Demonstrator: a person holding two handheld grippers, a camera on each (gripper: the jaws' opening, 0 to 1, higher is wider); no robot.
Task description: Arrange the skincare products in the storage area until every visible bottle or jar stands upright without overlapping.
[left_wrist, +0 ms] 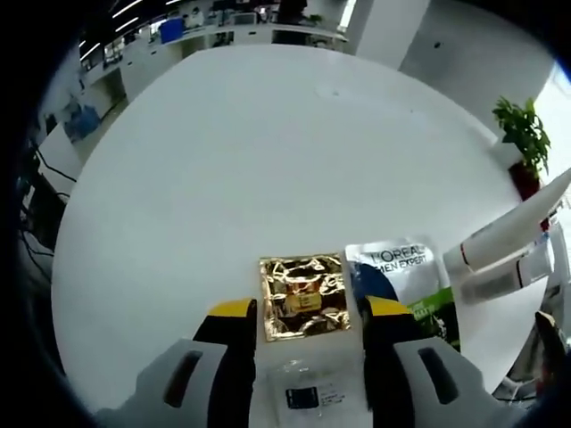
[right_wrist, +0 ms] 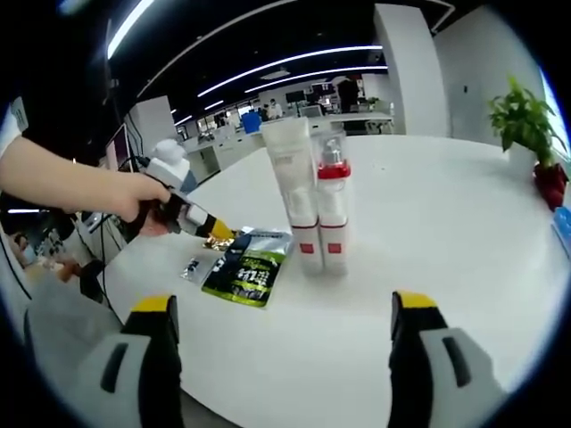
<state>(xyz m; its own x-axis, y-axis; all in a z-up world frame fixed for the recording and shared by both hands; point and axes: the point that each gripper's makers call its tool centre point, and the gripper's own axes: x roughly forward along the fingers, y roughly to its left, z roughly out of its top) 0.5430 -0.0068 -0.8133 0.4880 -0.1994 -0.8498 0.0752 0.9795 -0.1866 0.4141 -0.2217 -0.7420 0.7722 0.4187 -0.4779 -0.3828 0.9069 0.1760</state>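
Left gripper [left_wrist: 303, 316] spread wide and holding nothing, low over the round white table [left_wrist: 268, 160], with a crinkled gold foil sachet [left_wrist: 303, 296] lying flat between its yellow-tipped jaws, a small clear packet with a dark label [left_wrist: 308, 392] nearer the camera, and a black, white and green L'Oreal Men Expert pouch [left_wrist: 406, 281] just beside the right jaw. Right gripper [right_wrist: 281, 312] likewise wide open and empty, facing two tall white skincare containers with red bands [right_wrist: 312, 192], upright and touching, perhaps a tube and a pump bottle. In the right gripper view, pouch flat just left of those containers, with a person's hand [right_wrist: 134, 201] on the left gripper behind it.
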